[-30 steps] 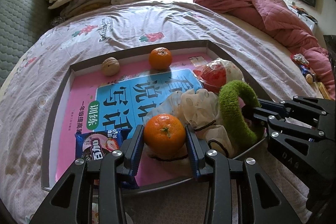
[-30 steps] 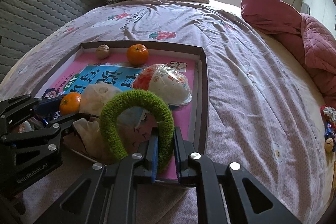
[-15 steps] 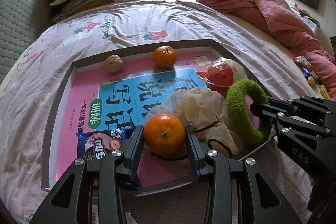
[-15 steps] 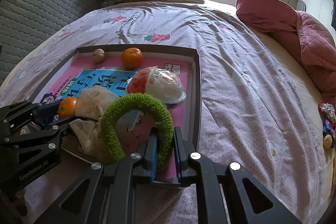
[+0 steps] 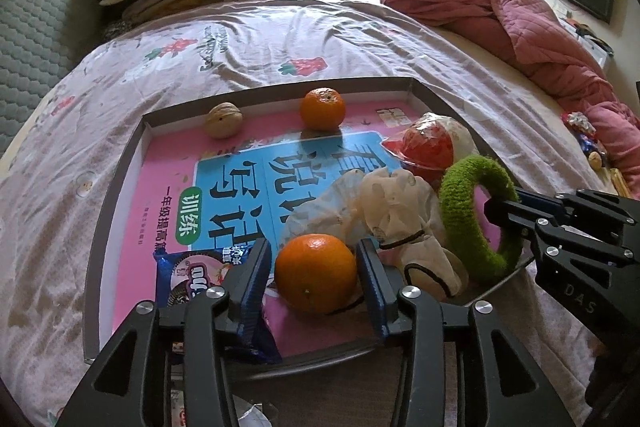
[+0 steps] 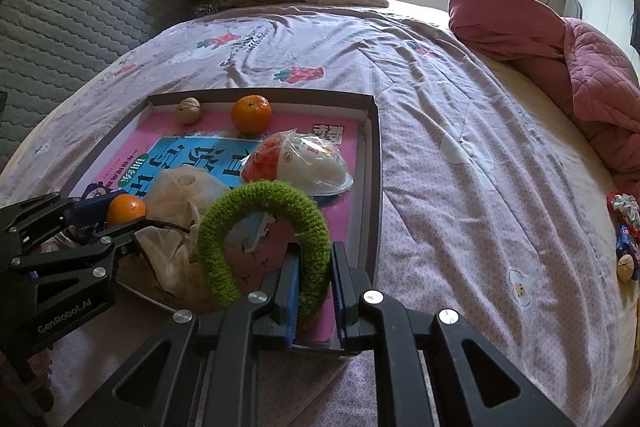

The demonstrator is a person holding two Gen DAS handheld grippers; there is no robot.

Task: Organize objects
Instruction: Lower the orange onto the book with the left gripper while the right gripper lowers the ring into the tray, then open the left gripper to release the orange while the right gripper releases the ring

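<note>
Inside the shallow cardboard tray (image 5: 120, 187), at its near edge, the left gripper (image 5: 316, 269) brackets a glossy tangerine (image 5: 315, 273), jaws parted slightly wider than the fruit. Beside it the right gripper (image 6: 314, 277) pinches a fuzzy green knitted ring (image 6: 264, 227) upright. A crumpled plastic bag (image 5: 384, 211) crowds between them; a walnut (image 5: 223, 119) and second tangerine (image 5: 322, 108) sit at the tray's far wall.

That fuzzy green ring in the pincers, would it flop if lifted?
The green ring probably holds its shape: it stands arched while the right gripper pinches one side. Its knitted surface looks grippy and soft, so likely light.
</note>
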